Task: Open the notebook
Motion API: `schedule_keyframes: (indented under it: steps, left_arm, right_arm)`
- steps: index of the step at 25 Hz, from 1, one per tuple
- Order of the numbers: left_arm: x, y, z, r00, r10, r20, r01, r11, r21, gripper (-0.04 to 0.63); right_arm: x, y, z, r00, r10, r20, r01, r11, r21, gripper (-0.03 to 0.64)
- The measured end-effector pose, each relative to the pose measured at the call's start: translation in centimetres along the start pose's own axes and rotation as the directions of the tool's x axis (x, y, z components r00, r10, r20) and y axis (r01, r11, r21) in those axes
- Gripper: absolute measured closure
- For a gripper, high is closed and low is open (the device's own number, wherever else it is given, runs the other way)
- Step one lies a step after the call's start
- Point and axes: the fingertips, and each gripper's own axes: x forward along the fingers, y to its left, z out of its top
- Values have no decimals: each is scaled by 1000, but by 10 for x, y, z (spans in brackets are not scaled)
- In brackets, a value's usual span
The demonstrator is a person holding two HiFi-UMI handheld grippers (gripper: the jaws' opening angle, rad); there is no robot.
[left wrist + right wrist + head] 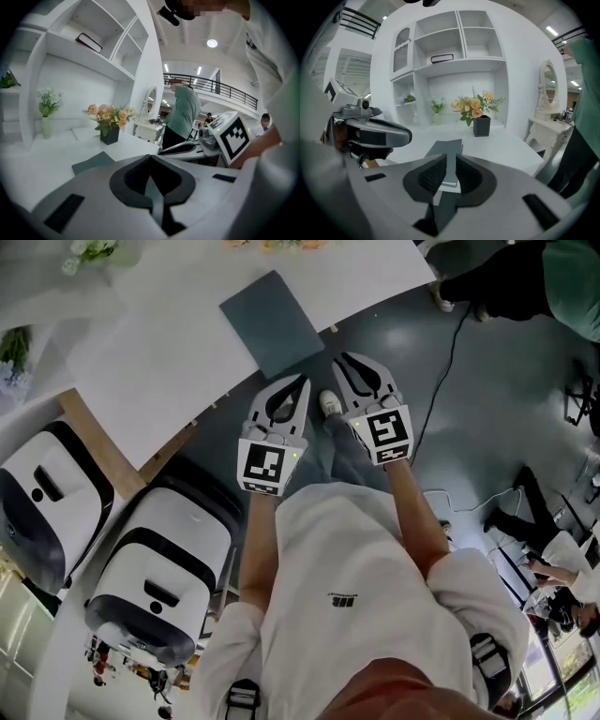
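- The notebook point(272, 322) lies closed near the counter point(169, 362) edge — clear of our tools.
- Our left tool point(304, 380) is clenched, our right tool point(339, 359) slightly parted, both empty.
- It looks thin, perhaps — a low nudge could shove it off.

notebook point(446, 147) btm behind jaws, bystander point(562, 277) cropped

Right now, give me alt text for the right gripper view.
The right gripper, jaws slightly apart and empty, points at a closed grey notebook on the white table. The left gripper juts in at the picture's left; a flower vase stands behind.
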Motion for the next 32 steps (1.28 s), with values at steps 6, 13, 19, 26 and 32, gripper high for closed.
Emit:
schedule_keyframes:
  steps: [6,13,19,26,32]
  left_arm:
    - [19,8,-21,999,-33,-33,33,999,-8,595]
    - [34,15,-40,997,-52,-60,50,998,-27,595]
    - [44,24,-55,995,-63,-82,61,998,-19,595]
    - [56,36,-67,992,-66,-103,65,998,-14,595]
    - [64,39,-74,990,-78,-118,76,997,-18,595]
  right_arm:
    - [22,-6,-19,999,-19,-25,19,1000,20,577]
    - [42,-5,-35,998,-9,-65,13,998,57,571]
    - [56,-7,-50,996,-19,-84,25,997,74,569]
    - [71,-13,-66,993,-24,-115,37,993,114,561]
    - [84,-11,-79,992,2,-124,22,981,193,523]
